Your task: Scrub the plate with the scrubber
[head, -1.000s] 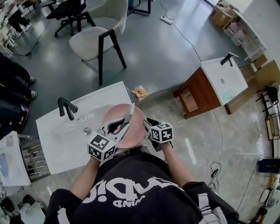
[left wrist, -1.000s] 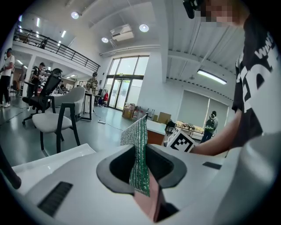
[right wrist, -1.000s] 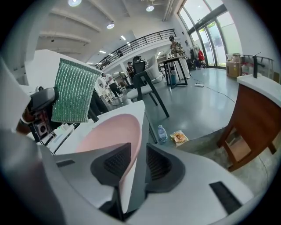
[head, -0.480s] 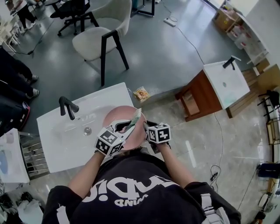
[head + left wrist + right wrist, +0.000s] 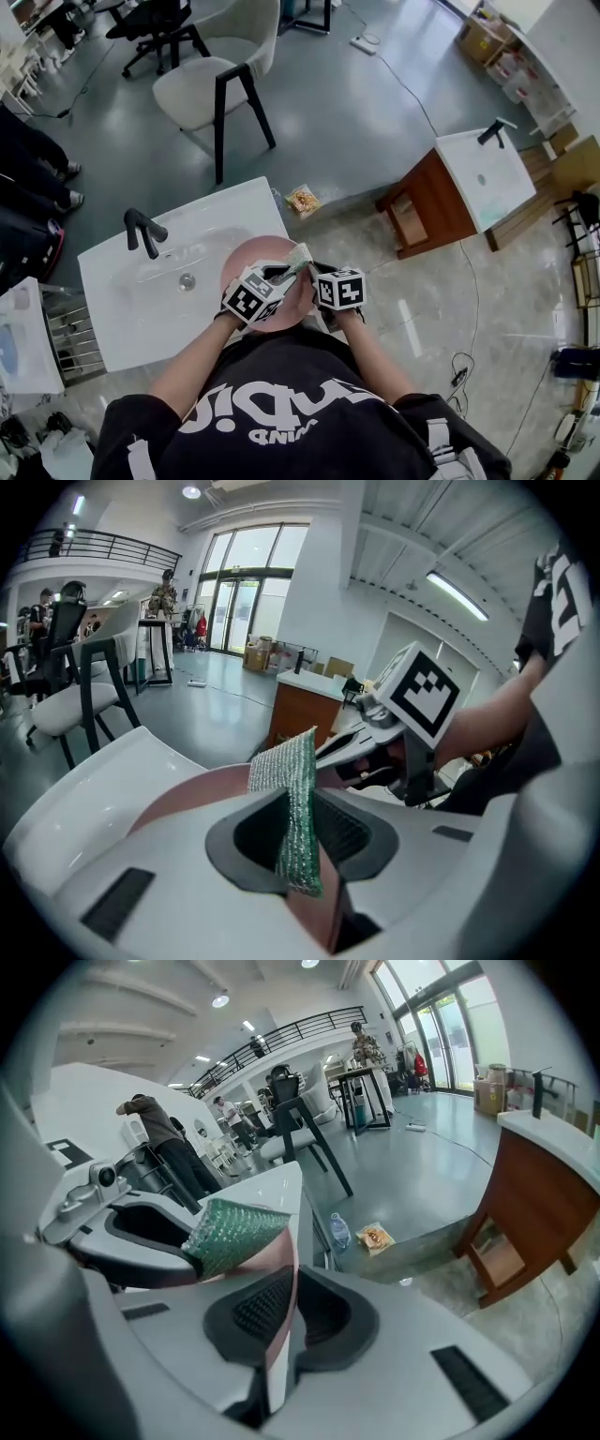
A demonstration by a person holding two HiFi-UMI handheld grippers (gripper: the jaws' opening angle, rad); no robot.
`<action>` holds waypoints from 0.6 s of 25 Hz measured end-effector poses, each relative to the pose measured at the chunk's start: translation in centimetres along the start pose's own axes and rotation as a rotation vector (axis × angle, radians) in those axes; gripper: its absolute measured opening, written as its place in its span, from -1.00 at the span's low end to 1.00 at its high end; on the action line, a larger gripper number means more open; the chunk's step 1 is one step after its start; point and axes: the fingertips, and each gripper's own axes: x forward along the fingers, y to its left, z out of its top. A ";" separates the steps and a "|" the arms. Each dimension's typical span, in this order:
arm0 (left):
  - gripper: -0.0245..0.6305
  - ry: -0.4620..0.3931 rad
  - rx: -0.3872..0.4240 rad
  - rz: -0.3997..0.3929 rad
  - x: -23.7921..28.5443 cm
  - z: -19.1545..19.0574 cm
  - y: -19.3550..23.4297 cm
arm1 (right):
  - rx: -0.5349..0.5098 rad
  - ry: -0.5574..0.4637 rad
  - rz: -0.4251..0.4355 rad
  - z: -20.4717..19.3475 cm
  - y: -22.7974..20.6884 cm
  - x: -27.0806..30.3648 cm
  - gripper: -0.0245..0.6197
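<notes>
A pink plate (image 5: pixel 258 262) is over the right end of the white sink (image 5: pixel 141 291). My right gripper (image 5: pixel 314 272) holds the plate's right rim; its jaws have just been closing, and in the right gripper view they (image 5: pixel 281 1302) are shut on the thin pink edge (image 5: pixel 281 1269). My left gripper (image 5: pixel 300 808) is shut on a green mesh scrubber (image 5: pixel 292 799), which stands upright between its jaws. The scrubber (image 5: pixel 298 257) lies over the plate's right part, close to the right gripper's tips. In the right gripper view the scrubber (image 5: pixel 230 1234) rests against the plate's face.
A black faucet (image 5: pixel 141 231) stands at the sink's back left. A white chair (image 5: pixel 211 75) is behind the sink, and a snack packet (image 5: pixel 302 200) lies on the floor. A wooden cabinet with a second sink (image 5: pixel 473 173) stands to the right.
My left gripper has come down and to the right with the scrubber, bringing it low over the plate beside the right gripper. The right gripper has stayed at the plate's rim.
</notes>
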 end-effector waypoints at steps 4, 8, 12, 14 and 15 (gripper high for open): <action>-0.64 0.044 0.025 -0.022 1.5 -0.3 -0.6 | 0.020 -0.012 -0.009 0.0 -0.2 -0.1 -0.83; -0.64 0.064 0.018 -0.001 2.8 -0.8 -0.5 | 0.019 -0.019 -0.020 -0.1 0.0 -0.2 -0.83; -0.64 0.066 -0.068 0.029 4.0 -1.0 0.5 | 0.009 -0.025 -0.028 -0.2 0.1 -0.3 -0.83; -0.64 0.069 -0.075 0.034 4.4 -1.1 0.8 | 0.006 -0.026 -0.033 -0.3 0.1 -0.3 -0.83; -0.64 0.070 -0.073 0.034 4.5 -1.1 0.8 | 0.003 -0.026 -0.037 -0.3 0.1 -0.3 -0.83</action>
